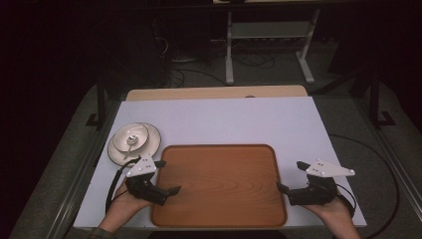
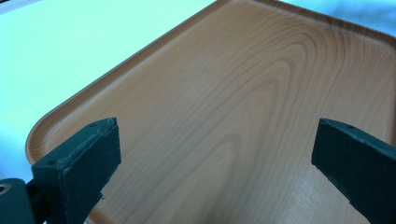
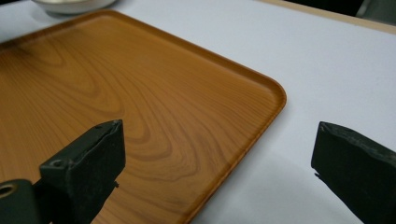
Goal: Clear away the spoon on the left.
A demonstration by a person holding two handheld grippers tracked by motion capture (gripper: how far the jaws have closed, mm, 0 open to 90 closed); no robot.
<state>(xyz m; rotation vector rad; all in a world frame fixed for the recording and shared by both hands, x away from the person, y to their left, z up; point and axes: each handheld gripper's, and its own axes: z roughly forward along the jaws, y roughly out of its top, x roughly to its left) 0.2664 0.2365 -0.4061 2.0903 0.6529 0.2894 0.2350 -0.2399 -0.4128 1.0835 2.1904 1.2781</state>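
Observation:
A wooden tray (image 1: pixel 219 184) with nothing on it lies at the near middle of the white table top. My left gripper (image 1: pixel 167 176) hovers at the tray's left edge, jaws wide open and bare, pointing in over the tray (image 2: pixel 243 93). At the tray's right edge my right gripper (image 1: pixel 292 176) is also open with nothing between its jaws; its own view has the tray's corner (image 3: pixel 140 93) below and the white surface beyond. A white plate (image 1: pixel 149 147) with a small bowl (image 1: pixel 130 137) on it stands just beyond the left gripper.
The white table top (image 1: pixel 234 119) stretches past the tray to a wooden strip (image 1: pixel 214 92) at its far edge. A metal frame (image 1: pixel 268 40) stands on the dark floor behind. Cables trail from both grippers off the near corners.

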